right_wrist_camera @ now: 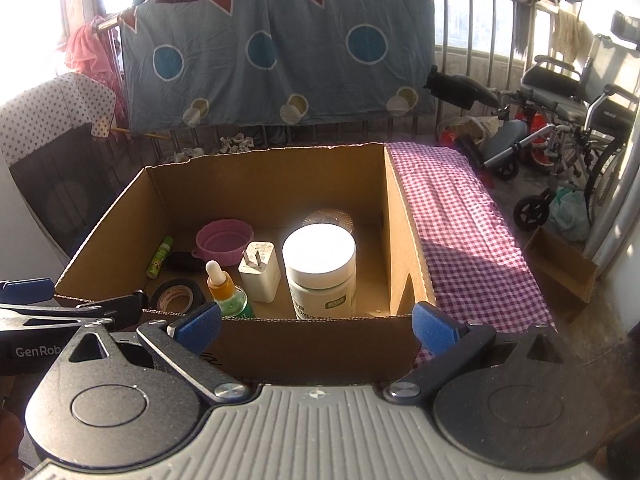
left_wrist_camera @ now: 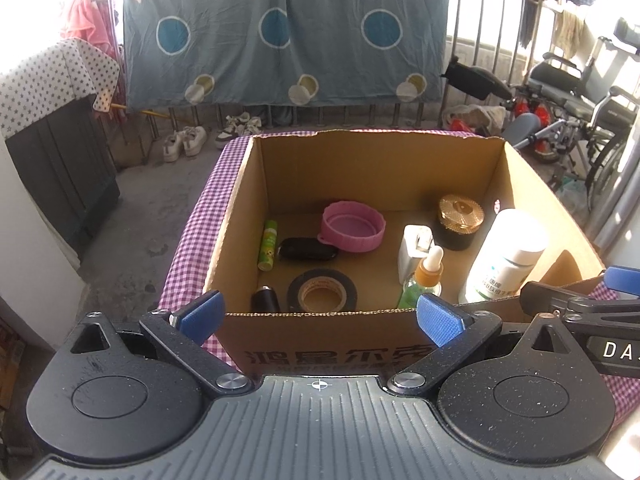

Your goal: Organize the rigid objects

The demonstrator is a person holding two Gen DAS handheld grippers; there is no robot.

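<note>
Both the left tongs [left_wrist_camera: 320, 316] and the right tongs [right_wrist_camera: 316, 326] stand apart and empty before the open brown cardboard box [left_wrist_camera: 320, 344]. The tall white plastic bottle [right_wrist_camera: 320, 270] looks stiff, smooth and perhaps slippery; I would take it around its ribbed cap

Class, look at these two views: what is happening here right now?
A person holds two tools, both open and empty, just in front of an open cardboard box on a purple checked cloth. The left tool and right tool grip nothing. Inside the box sit a white plastic bottle, pink round lid, black tape roll, white charger plug, amber dropper bottle and green tube.
</note>
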